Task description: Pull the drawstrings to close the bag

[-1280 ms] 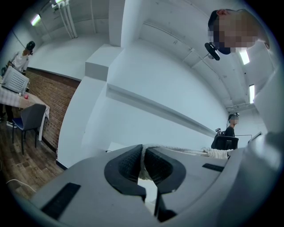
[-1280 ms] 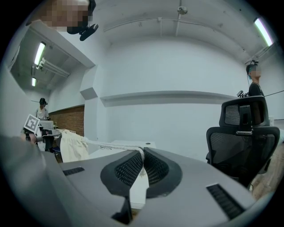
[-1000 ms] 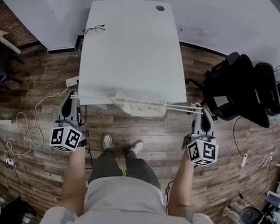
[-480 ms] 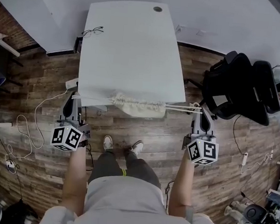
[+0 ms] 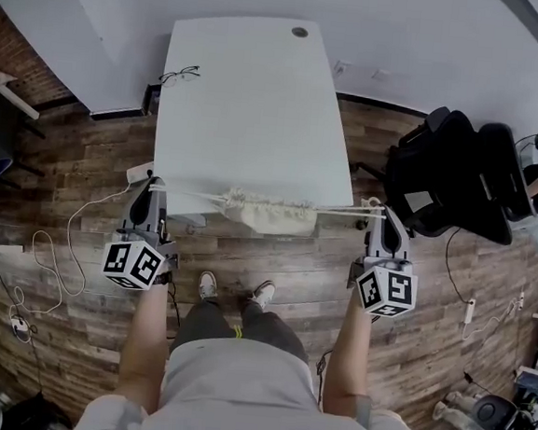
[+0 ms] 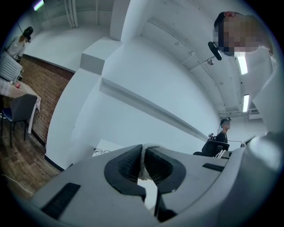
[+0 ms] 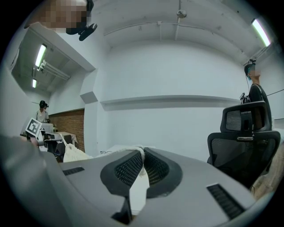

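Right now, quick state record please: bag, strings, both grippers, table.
bag: cream cloth bag at the table's near edge, mouth gathered
left drawstring: stretched straight from the mouth to the left
right drawstring: stretched straight to the right
left gripper: shut on left drawstring, off the table's near left corner
right gripper: shut on right drawstring, off the near right corner
table: white; glasses near its far left edge
nearby: black office chair at right
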`<state>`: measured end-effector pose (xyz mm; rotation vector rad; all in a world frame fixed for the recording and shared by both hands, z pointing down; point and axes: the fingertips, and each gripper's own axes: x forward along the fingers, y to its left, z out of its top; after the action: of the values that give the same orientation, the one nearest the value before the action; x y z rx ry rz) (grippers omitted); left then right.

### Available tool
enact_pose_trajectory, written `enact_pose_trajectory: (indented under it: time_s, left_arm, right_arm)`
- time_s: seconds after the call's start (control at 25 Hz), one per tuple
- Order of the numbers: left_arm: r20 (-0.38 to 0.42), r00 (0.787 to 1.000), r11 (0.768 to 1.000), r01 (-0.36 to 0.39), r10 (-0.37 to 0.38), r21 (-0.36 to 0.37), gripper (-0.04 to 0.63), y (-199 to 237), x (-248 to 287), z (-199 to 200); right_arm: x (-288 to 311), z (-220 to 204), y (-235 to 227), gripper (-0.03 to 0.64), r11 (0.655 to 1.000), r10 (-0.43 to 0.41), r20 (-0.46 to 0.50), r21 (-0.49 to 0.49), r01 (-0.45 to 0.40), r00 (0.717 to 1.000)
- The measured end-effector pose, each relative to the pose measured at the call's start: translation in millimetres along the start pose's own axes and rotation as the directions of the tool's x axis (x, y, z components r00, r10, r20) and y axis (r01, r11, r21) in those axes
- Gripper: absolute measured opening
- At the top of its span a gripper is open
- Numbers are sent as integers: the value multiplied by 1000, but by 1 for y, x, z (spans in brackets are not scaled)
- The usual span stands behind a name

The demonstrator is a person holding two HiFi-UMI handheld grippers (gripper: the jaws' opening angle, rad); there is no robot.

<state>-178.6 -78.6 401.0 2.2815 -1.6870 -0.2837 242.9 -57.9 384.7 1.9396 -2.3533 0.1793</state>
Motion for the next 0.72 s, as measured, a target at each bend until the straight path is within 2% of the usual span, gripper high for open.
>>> enact_pose_trajectory:
  time_s: [0.32,0.72]
  left_arm:
    - [-15,999,999,38,-38,-2,18,-7,16,6]
    - [-29,996,996,88,-87,5,18,-13,42,11]
  right_arm:
    - [8,16,-5,37,1000,-9,19,-21,9,1000]
    - [35,23,-4,37,1000,11,-1,-21,-11,1000]
